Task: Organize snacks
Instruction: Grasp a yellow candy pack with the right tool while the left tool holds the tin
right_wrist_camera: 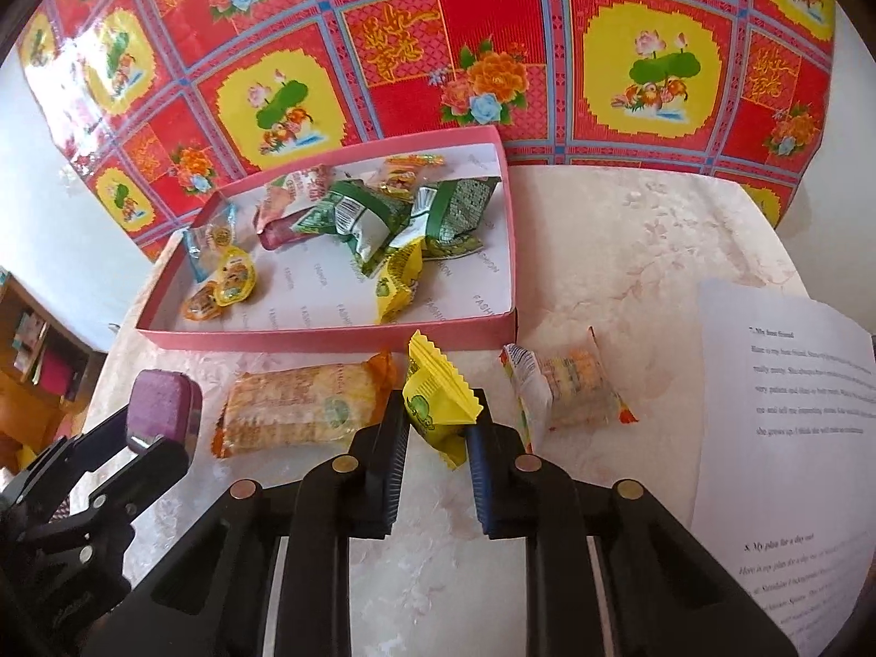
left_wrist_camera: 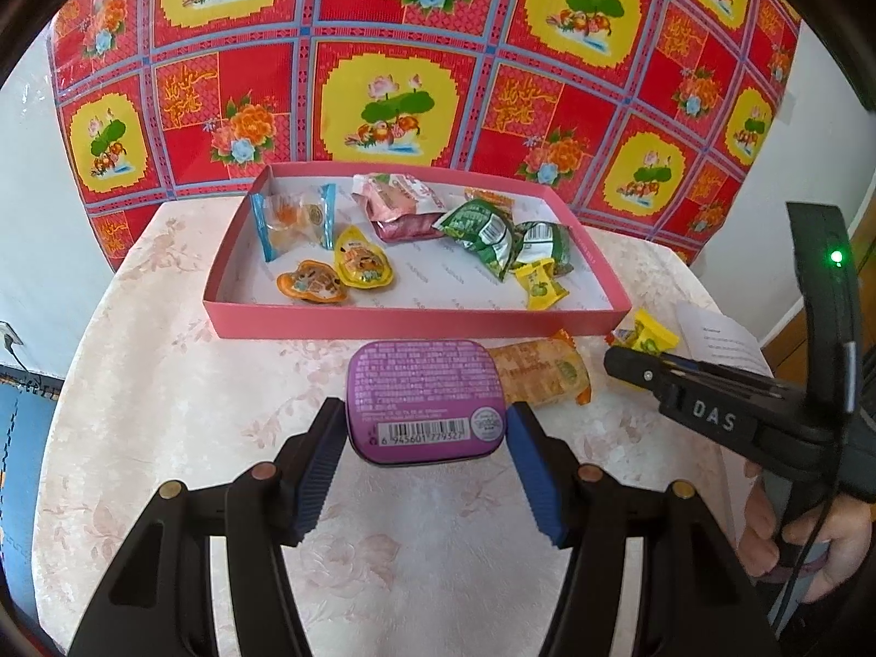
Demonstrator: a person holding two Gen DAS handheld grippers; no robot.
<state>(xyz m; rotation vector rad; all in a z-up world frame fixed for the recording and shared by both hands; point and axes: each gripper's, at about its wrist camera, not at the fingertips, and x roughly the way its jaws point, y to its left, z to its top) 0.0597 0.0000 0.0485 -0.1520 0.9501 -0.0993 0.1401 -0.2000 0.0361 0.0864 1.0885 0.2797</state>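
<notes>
Pale floral tabletop (right_wrist_camera: 629, 230) against red patterned cloth (left_wrist_camera: 394, 55): sorting well underway.
Pink box (left_wrist_camera: 416, 323) holding perhaps ten snacks; left tool (left_wrist_camera: 424, 432) clamping purple tin (left_wrist_camera: 424, 397), right tool (right_wrist_camera: 438, 427) pinching yellow candy (right_wrist_camera: 432, 399); orange cracker pack (right_wrist_camera: 295, 405) and small biscuit packet (right_wrist_camera: 569, 383) left outside.

Left tongs (left_wrist_camera: 426, 427) clamp purple tin (left_wrist_camera: 424, 391); pink tray (left_wrist_camera: 383, 323) beyond.

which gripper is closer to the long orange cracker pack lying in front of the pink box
Left. The left gripper, shut on the purple tin, sits right beside the orange cracker pack; the right gripper, shut on a yellow candy, is off its other end.
</notes>
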